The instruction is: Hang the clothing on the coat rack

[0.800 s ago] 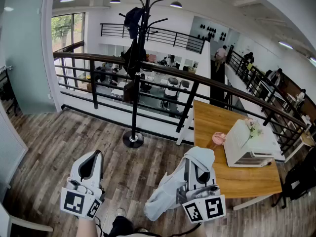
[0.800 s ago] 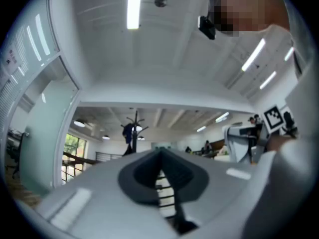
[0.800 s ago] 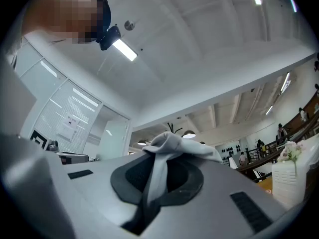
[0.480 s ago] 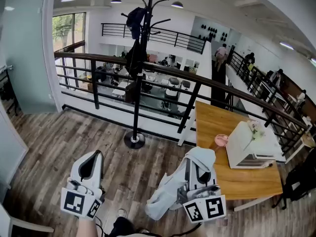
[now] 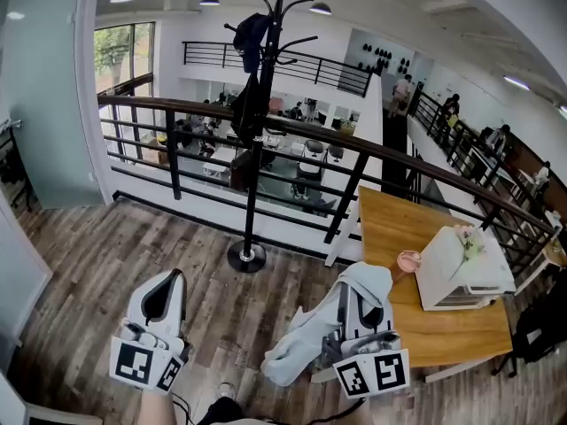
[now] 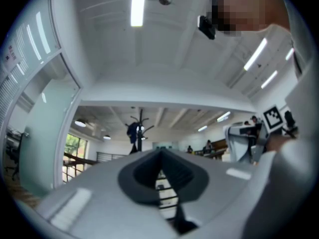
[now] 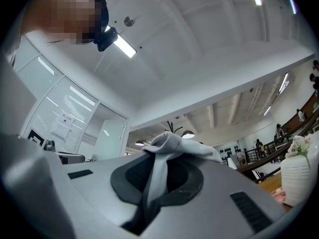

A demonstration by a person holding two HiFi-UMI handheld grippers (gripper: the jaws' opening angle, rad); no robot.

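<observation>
A black coat rack [image 5: 255, 149] stands on the wood floor in front of the railing, ahead of me and slightly left of centre. A dark garment [image 5: 250, 34] hangs from its top hooks. My right gripper [image 5: 359, 301] is low at the right, shut on a light grey garment [image 5: 299, 343]. The cloth drapes over the gripper's tip and hangs down to its left. In the right gripper view the grey cloth [image 7: 172, 143] is pinched between the jaws. My left gripper [image 5: 165, 283] is low at the left, shut, with nothing in it [image 6: 160, 156].
A dark metal railing [image 5: 354, 149] runs across behind the rack, above a lower floor. To the right is a wooden table [image 5: 390, 228] with a white box [image 5: 461, 273] and a pink cup [image 5: 408, 261]. A glass wall [image 5: 44, 104] stands at the left.
The view has drifted a little, so the rack and the table sit slightly further right in the picture. Both grippers keep their places, and the grey garment stays in the right one.
</observation>
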